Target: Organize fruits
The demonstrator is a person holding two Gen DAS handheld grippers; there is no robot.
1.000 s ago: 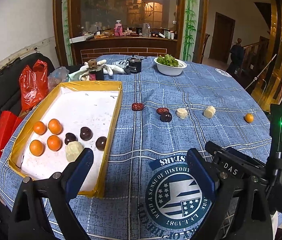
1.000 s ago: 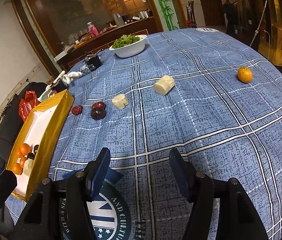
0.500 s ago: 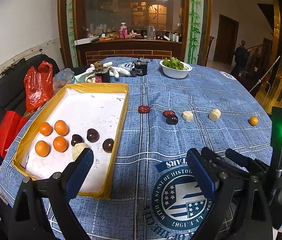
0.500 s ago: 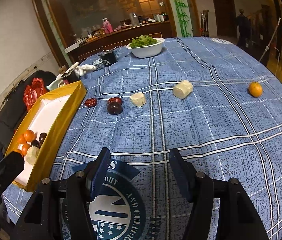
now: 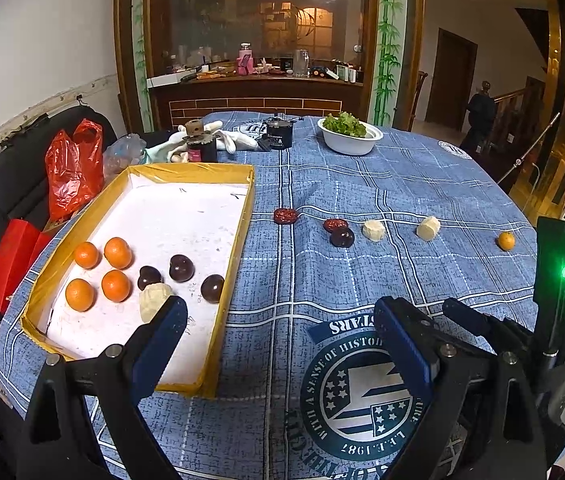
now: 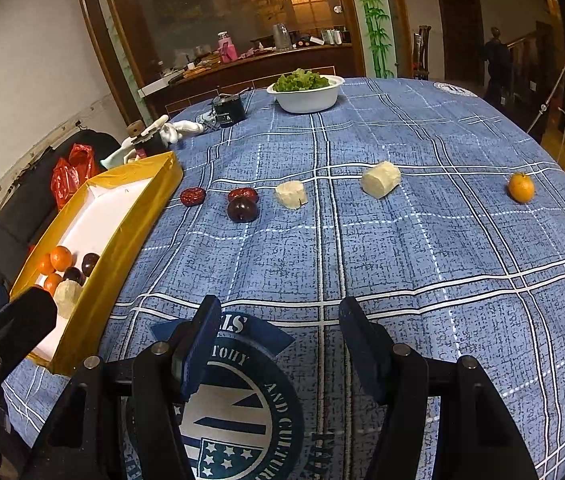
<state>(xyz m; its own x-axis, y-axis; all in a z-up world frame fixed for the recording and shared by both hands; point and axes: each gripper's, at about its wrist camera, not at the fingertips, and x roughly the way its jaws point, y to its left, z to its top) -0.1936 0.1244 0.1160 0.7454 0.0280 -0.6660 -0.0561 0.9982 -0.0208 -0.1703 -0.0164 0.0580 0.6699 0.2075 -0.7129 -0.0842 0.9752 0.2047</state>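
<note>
Four oranges [image 5: 98, 270] in tray [image 5: 238, 216], one [image 6: 521, 187] on cloth; both grippers' fingers [image 5: 158, 340] [image 6: 202, 336] released, empty.

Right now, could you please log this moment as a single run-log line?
left gripper: open, empty | right gripper: open, empty | tray: four oranges, three dark fruits, one pale piece | cloth: six pieces loose

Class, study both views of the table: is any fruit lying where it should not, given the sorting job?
Yes. One orange sits alone on the tablecloth, far from the four oranges in the yellow box. Nothing looks spilled or damaged.
</note>
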